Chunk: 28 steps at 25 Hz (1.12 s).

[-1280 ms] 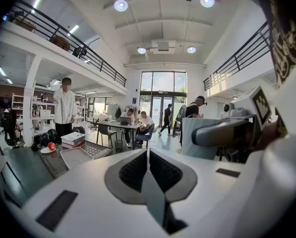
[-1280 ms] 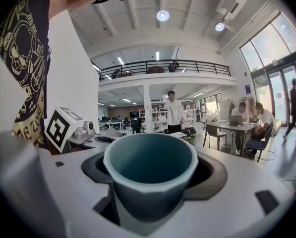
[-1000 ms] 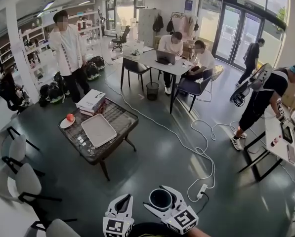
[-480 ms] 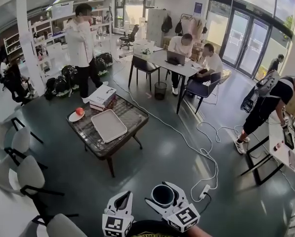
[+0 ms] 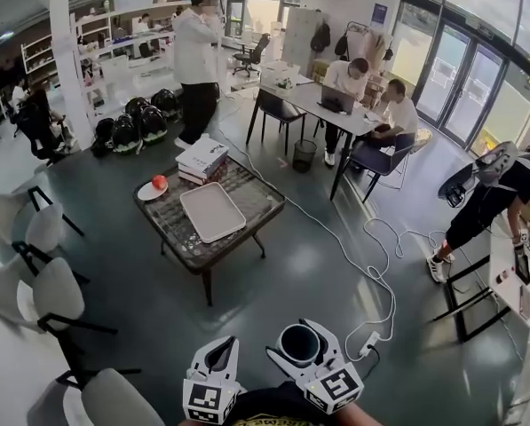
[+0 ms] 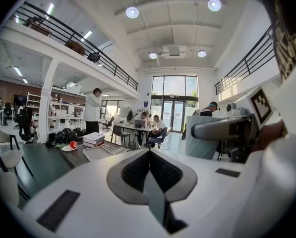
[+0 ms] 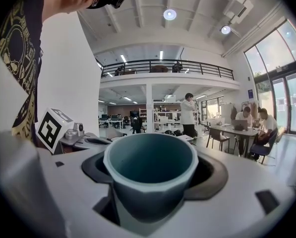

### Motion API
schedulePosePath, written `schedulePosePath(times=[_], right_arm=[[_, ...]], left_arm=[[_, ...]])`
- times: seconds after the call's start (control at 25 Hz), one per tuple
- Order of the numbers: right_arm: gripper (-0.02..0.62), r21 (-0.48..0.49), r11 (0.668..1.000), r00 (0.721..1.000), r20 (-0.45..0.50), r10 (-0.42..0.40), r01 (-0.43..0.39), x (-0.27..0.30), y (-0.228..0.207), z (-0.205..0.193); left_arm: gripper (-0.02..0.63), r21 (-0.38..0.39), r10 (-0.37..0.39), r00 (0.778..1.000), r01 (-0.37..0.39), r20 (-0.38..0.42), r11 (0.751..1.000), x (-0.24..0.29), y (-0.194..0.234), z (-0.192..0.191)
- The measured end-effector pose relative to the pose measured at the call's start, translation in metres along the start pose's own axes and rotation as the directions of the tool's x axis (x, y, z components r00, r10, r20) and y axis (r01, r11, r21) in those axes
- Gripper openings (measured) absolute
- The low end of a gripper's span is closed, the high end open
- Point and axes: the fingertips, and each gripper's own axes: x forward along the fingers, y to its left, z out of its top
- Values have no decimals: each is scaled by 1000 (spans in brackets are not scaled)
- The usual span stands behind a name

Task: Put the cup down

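A grey-blue cup (image 7: 151,175) stands upright and empty between the jaws of my right gripper (image 7: 152,182), which is shut on it. In the head view the cup (image 5: 298,344) and right gripper (image 5: 302,348) are at the bottom centre, over the dark floor. My left gripper (image 5: 218,357) is just left of it; its jaws meet with nothing between them, as the left gripper view (image 6: 148,175) shows. The dark glass-topped low table (image 5: 256,209) lies well ahead, up and to the left.
On the table lie a white tray (image 5: 211,211), stacked books (image 5: 201,160) and a plate with a red fruit (image 5: 159,183). Grey chairs (image 5: 47,295) stand left. A white cable and power strip (image 5: 368,342) run along the floor at right. People sit at a desk (image 5: 322,109) behind.
Both grippers, the cup still held in the right one, have come nearer the low table. The table and the standing person have shifted rightward in the head view.
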Motion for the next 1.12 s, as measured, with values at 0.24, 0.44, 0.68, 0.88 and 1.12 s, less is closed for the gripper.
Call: schedulePosePath(times=[0.24, 0.44, 0.68, 0.88, 1.12], right_arm=[[367, -1, 1000, 1000, -4, 25, -25, 17, 3, -1], [367, 4, 998, 998, -4, 68, -68, 34, -1, 0], [367, -3, 991, 991, -4, 135, -135, 55, -15, 3], [367, -19, 984, 984, 0, 178, -178, 71, -32, 6], [367, -37, 977, 977, 6, 212, -211, 88, -62, 10]], left_arm=[[6, -8, 23, 1000, -23, 5, 1000, 1, 13, 0], [6, -9, 68, 998, -68, -1, 998, 6, 26, 1], [6, -22, 120, 993, -120, -12, 993, 22, 33, 8], [7, -32, 152, 988, -152, -19, 988, 44, 38, 14], [6, -42, 198, 980, -199, -19, 979, 71, 40, 24]])
